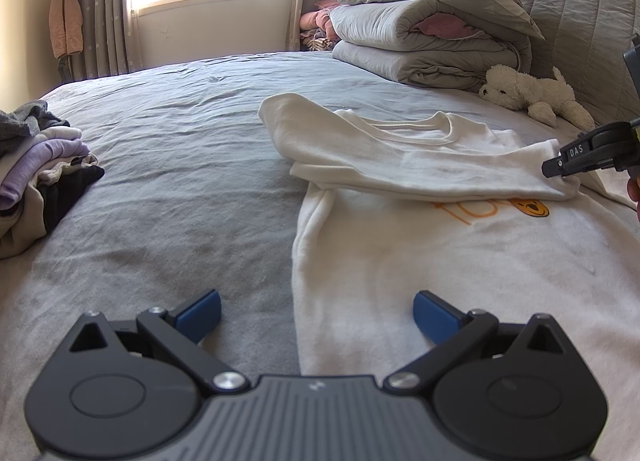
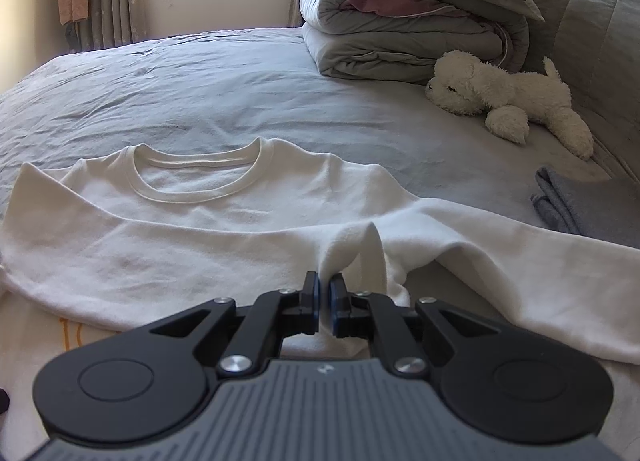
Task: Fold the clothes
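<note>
One gripper spread wide, the other pinched shut.

The left gripper hangs low at the near edge with its jaws set far apart, blue pads facing each other across empty space, nothing between them and touching nothing. Over on the right, the right gripper has its jaws drawn nearly together, pinching a raised fold of the white sweatshirt. Both tools tilt downward, pointing away toward the far side.
</note>
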Demonstrator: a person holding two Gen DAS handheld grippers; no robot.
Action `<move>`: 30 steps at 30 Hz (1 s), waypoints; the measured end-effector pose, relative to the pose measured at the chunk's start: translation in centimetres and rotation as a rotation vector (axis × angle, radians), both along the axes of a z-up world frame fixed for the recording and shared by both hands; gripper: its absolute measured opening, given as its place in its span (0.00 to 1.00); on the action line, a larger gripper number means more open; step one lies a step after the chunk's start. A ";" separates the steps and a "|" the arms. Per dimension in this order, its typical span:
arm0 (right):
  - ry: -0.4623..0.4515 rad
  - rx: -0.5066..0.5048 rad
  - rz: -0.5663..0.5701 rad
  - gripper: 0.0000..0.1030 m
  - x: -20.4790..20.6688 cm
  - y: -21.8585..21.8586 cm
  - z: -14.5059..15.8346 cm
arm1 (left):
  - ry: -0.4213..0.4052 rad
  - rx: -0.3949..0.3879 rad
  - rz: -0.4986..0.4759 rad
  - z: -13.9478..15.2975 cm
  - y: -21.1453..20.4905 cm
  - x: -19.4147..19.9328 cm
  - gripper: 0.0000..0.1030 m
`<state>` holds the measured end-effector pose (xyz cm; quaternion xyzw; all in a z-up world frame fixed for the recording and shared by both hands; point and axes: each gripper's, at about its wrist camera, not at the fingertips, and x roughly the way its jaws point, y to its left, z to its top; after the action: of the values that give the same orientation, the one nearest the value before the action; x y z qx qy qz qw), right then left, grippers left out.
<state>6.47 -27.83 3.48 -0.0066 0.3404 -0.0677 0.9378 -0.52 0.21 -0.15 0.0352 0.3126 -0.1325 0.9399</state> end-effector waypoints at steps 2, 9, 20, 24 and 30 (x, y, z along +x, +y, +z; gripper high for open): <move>-0.001 0.001 0.000 0.07 0.0 0.0 0.0 | 0.000 0.000 0.000 0.0 0.0 0.0 1.00; -0.034 -0.004 -0.017 0.07 -0.3 -0.2 0.6 | 0.000 0.000 0.000 0.0 0.0 0.0 1.00; -0.023 0.001 -0.013 0.07 -0.3 -0.2 0.5 | 0.000 0.000 0.000 0.0 0.0 0.0 1.00; -0.021 0.003 -0.013 0.07 -0.3 -0.2 0.5 | 0.000 0.000 0.000 0.0 0.0 0.0 1.00; -0.024 0.012 -0.007 0.07 -0.5 -0.3 0.7 | 0.000 0.000 0.000 0.0 0.0 0.0 1.00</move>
<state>5.95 -28.11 4.15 0.0009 0.3298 -0.0692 0.9415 -0.51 0.24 -0.13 0.0354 0.3126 -0.1326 0.9399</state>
